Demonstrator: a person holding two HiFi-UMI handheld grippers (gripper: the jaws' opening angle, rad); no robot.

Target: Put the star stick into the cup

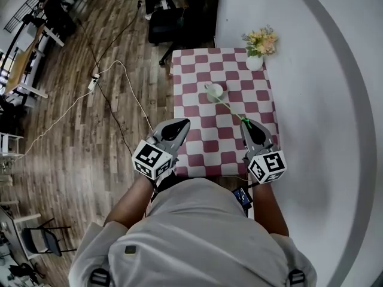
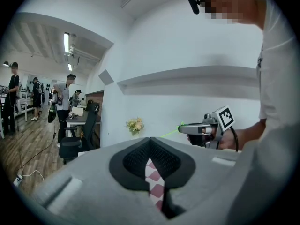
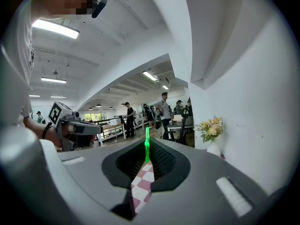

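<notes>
Checked red-and-white cloth covered a small table [image 1: 197, 151] set against a white wall, with wood flooring on its left.

Items on the table, counted:
1. One white cup [image 1: 215, 92], near the centre of the cloth.
2. One vase of flowers [image 1: 259, 43], at the far right corner.
3. One star stick [image 1: 231, 108], thin and green.

Star stick: its near end was clamped in the right gripper [image 1: 246, 123]. Its long axis ran diagonally forward and to the left, away from the person, and its far end reached the rim of the cup. The head view did not show whether that end was inside the cup. In the right gripper view the stick [image 3: 146, 144] rose straight ahead from the jaw tips.

Right gripper: jaws were pressed together on the stick, above the right half of the cloth.

Left gripper [image 1: 182, 122]: jaw tips met with nothing between them. It was held over the near left part of the table, well apart from the cup. Its own view showed only checked cloth in the slot behind the tips.
</notes>
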